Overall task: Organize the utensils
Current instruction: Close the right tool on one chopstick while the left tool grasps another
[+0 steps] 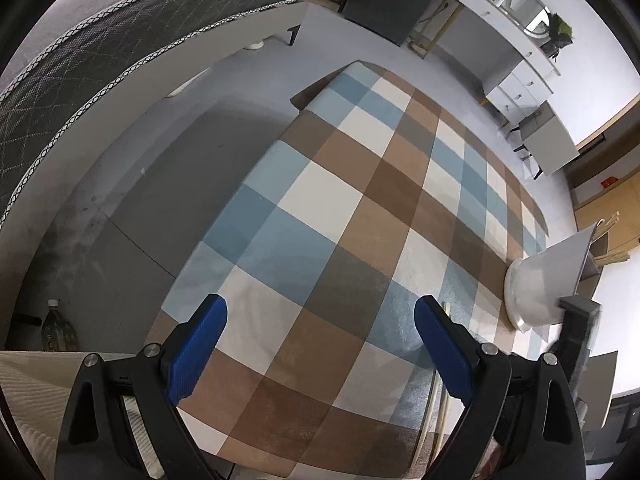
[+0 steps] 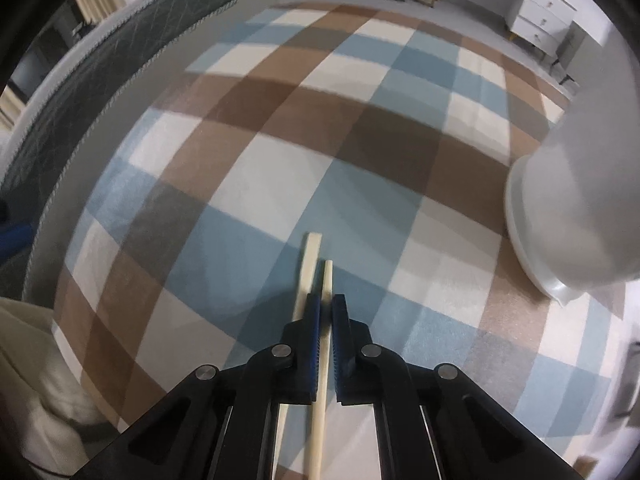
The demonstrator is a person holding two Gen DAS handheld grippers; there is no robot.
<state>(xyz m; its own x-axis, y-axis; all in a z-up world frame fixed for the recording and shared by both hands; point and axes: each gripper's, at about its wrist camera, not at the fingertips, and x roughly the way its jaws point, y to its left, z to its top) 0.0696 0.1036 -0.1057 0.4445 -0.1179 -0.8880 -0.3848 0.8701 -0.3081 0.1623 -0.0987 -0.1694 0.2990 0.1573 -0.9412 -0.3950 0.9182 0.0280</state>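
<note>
My right gripper points down at the checked cloth and is shut on a pale wooden chopstick, whose tip sticks out past the blue pads. A second chopstick lies on the cloth just left of it, partly under the left finger. A white utensil holder lies tipped at the right; in the left wrist view the holder has sticks poking from its far end. My left gripper hangs open over the cloth with nothing between its fingers. Two chopsticks show beside its right finger.
The cloth's left edge drops to a grey floor. A quilted mattress runs along the far left. A green bottle stands on the floor. White drawers stand at the back right.
</note>
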